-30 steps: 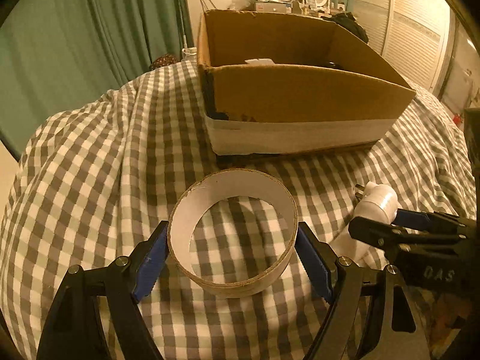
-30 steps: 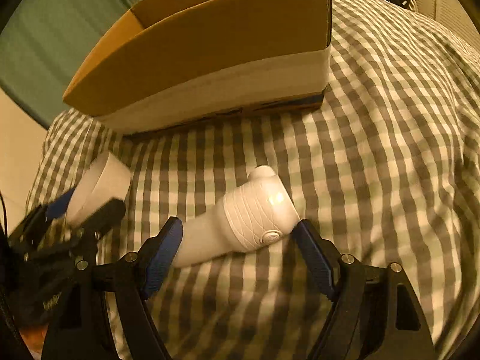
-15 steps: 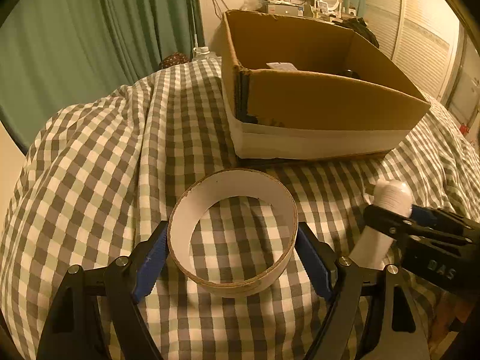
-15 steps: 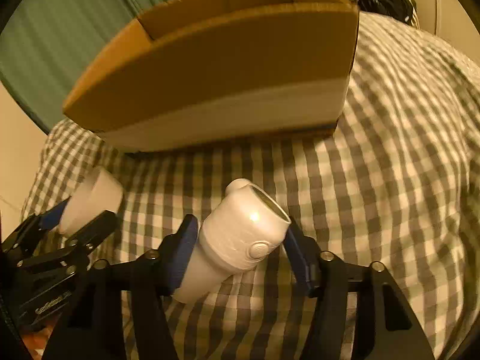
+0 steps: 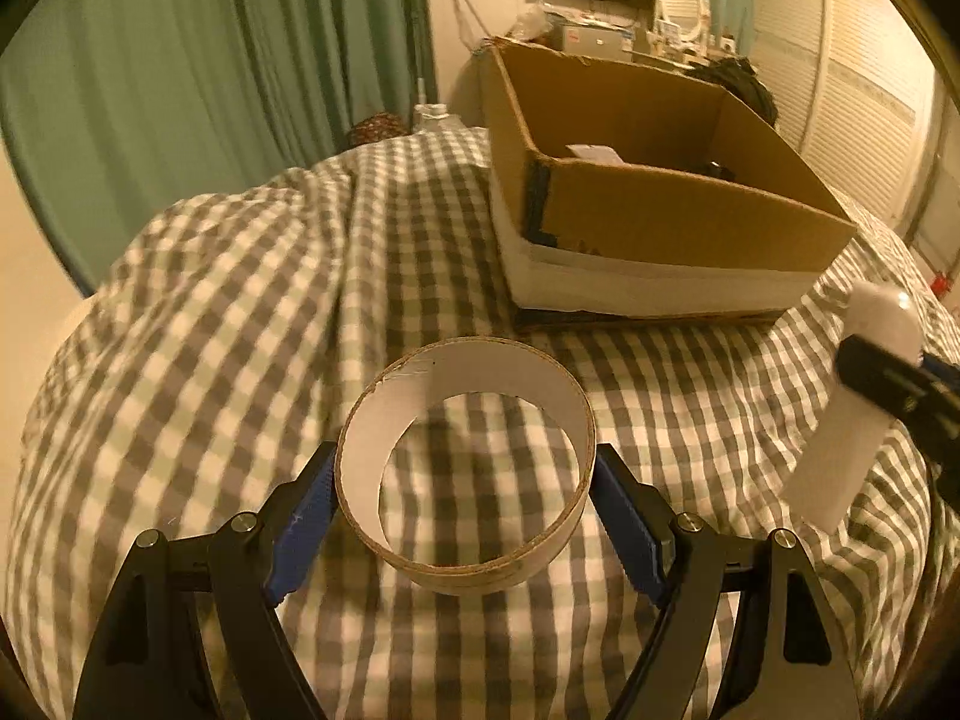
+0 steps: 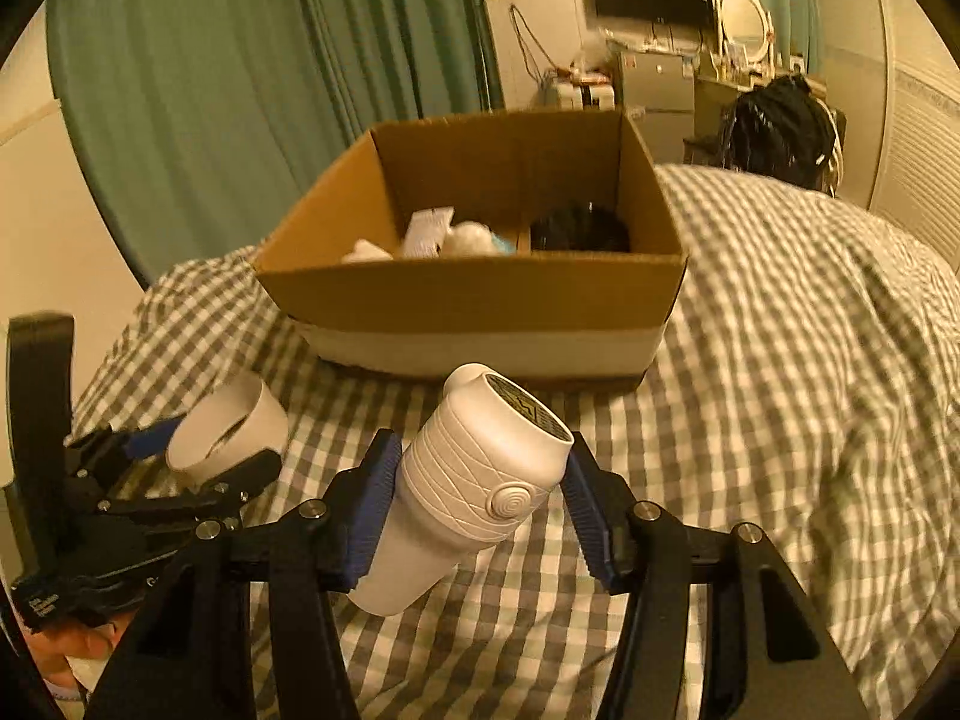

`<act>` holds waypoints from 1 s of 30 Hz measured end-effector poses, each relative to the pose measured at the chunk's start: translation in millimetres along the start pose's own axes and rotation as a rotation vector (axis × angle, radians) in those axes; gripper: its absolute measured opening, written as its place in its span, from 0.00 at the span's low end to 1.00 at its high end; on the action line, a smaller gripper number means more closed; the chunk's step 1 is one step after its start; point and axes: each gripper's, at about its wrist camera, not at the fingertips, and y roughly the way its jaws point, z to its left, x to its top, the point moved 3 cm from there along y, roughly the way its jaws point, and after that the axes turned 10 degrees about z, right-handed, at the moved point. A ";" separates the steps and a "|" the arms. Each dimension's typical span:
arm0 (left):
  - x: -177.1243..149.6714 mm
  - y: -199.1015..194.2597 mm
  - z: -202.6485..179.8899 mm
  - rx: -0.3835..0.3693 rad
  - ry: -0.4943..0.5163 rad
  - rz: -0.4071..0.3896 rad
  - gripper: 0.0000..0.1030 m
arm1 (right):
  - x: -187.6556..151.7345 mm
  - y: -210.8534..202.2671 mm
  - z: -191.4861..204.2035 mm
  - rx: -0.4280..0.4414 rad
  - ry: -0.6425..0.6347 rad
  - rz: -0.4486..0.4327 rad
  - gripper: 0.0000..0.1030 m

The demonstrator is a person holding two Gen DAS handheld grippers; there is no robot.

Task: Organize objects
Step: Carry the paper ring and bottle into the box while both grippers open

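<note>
My left gripper [image 5: 465, 498] is shut on a wide cardboard ring [image 5: 465, 468], white inside, and holds it above the checked bedcover. My right gripper [image 6: 477, 492] is shut on a white handheld device [image 6: 474, 492] with a ribbed body and a round button, lifted off the cover and tilted up. The device also shows at the right of the left wrist view [image 5: 858, 414]. The ring in the left gripper shows at the left of the right wrist view [image 6: 231, 429]. An open cardboard box [image 6: 480, 294] stands just beyond both grippers, also seen in the left wrist view [image 5: 678, 222].
The box holds white packets [image 6: 429, 231] and a black object [image 6: 579, 228]. The checked bedcover [image 5: 240, 330] is rumpled and slopes away on all sides. Green curtains [image 6: 240, 78] hang behind; a dresser with a mirror [image 6: 744, 18] stands at the back.
My right gripper shut on the white device and lifted it off the bedcover. Both grippers rose, so the inside of the box shows now. The ring stayed in my left gripper.
</note>
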 end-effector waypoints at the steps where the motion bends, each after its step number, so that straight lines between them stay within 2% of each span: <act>1: -0.4 -5.5 1.5 0.010 -0.007 -0.004 0.81 | 2.3 -6.8 -0.5 -0.003 -0.007 -0.010 0.52; 10: -0.9 -52.9 -5.5 0.008 -0.001 -0.059 0.81 | 9.4 -55.9 14.0 -0.020 -0.057 -0.102 0.52; 17: 16.5 -92.2 -11.9 -0.019 0.001 -0.120 0.81 | 22.3 -95.1 20.5 -0.012 -0.096 -0.165 0.52; 26: 62.6 -135.1 -20.7 -0.062 0.017 -0.217 0.81 | 55.8 -133.5 14.8 -0.022 -0.119 -0.232 0.52; 30: 89.8 -142.5 -27.4 -0.036 0.042 -0.275 0.81 | 79.3 -141.9 9.7 -0.030 -0.115 -0.258 0.52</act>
